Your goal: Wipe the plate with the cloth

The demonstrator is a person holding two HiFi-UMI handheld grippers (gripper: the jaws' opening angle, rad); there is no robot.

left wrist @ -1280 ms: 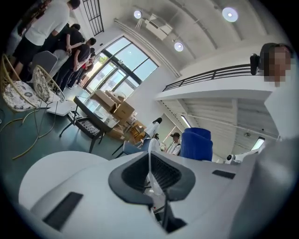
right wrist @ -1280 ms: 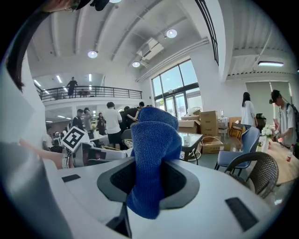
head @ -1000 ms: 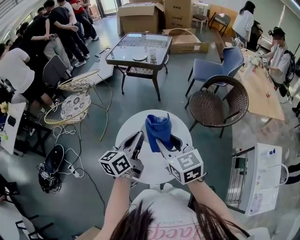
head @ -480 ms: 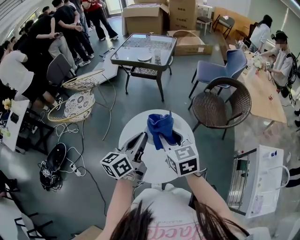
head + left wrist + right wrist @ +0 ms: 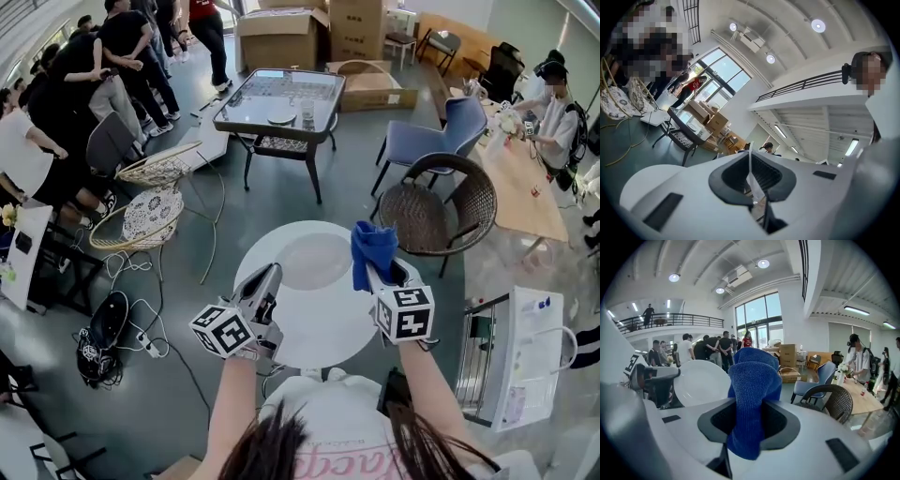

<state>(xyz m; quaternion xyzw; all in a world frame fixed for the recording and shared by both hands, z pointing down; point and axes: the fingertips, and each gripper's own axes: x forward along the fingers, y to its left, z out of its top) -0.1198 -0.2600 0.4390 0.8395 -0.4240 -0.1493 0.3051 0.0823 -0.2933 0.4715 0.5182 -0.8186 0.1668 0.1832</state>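
A white round plate (image 5: 319, 295) is held up in front of me, and my left gripper (image 5: 266, 283) is shut on its left rim. In the left gripper view the rim (image 5: 750, 174) shows edge-on as a thin white strip between the shut jaws. A blue cloth (image 5: 373, 248) bunches out of my right gripper (image 5: 380, 269), which is shut on it at the plate's right edge. In the right gripper view the cloth (image 5: 752, 394) fills the jaws, with the plate (image 5: 701, 383) to the left and apart from it.
A brown wicker chair (image 5: 436, 202) and a blue chair (image 5: 427, 136) stand on the floor to the right. A glass-topped table (image 5: 279, 94) is farther off. A white appliance (image 5: 511, 356) sits at the right, cables (image 5: 122, 319) lie at the left, and people crowd the far left.
My right gripper has carried the blue cloth to the right and lower, from over the plate's top middle to its right edge. The left gripper and plate have barely moved.
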